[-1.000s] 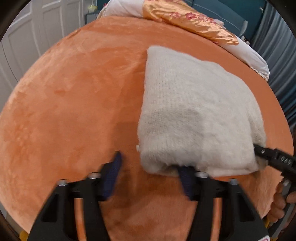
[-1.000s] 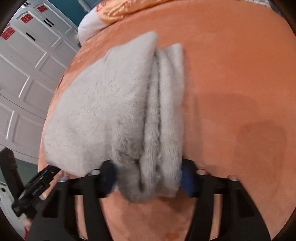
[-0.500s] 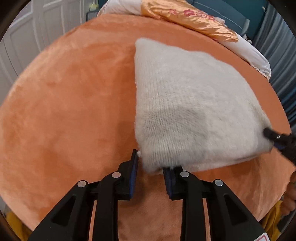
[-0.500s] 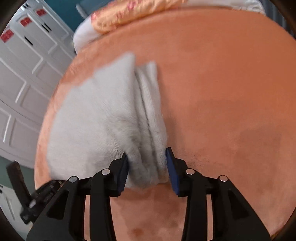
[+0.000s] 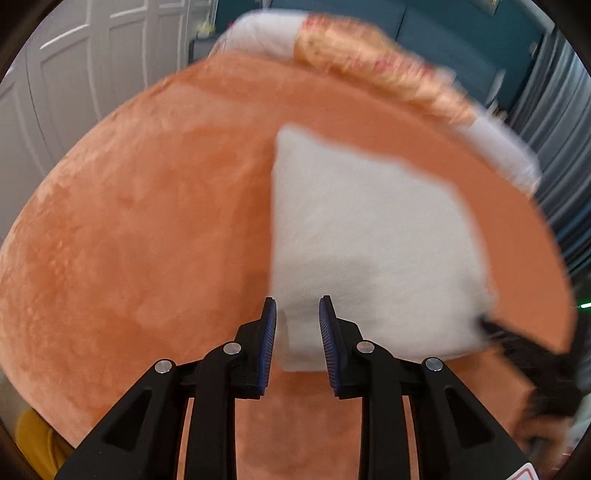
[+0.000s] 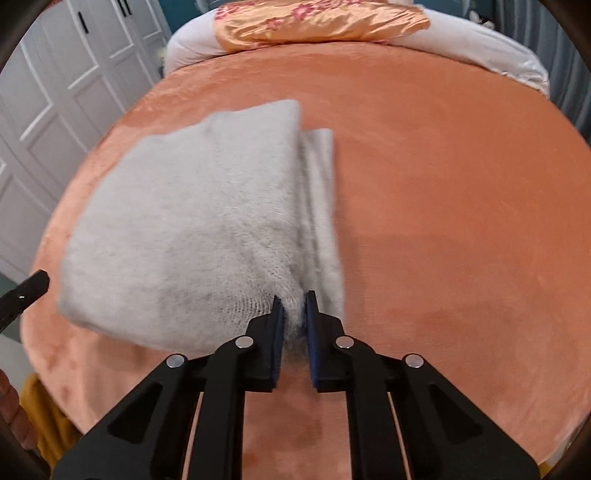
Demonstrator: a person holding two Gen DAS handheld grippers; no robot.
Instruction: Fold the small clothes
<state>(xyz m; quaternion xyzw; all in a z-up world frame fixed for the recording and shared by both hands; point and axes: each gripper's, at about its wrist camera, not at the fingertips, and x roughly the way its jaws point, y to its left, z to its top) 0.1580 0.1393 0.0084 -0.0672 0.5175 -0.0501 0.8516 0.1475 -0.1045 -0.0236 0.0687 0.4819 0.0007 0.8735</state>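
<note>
An orange plush blanket (image 6: 461, 192) covers the whole bed and fills most of both views, its nap mottled with lighter and darker patches. To the left of the bed stand white panelled wardrobe doors (image 6: 55, 122) with small dark handles; behind the far end there is a dark teal wall (image 5: 436, 40), and grey curtains (image 5: 565, 147) hang at the far right. Along the far edge of the bed lies a white pillow (image 6: 491, 55) with a shiny orange floral cloth (image 6: 314, 22) draped over it. A yellow cloth (image 6: 48, 424) shows at the near left corner below the bed's edge. On the blanket lies the folded white knit garment (image 6: 192, 229), a thick fuzzy rectangle with stacked layers showing along its right side; its near edge is raised off the blanket, and both views are blurred there. The right tool (image 6: 294, 310) has just been closing and now pinches the garment's near right corner tightly, fuzz bunched between its blue pads. The left tool (image 5: 297, 314) has the near left corner between its narrowly spaced blue pads and grips that fold. A hand (image 5: 543, 432) shows blurred at the near right of the left view
</note>
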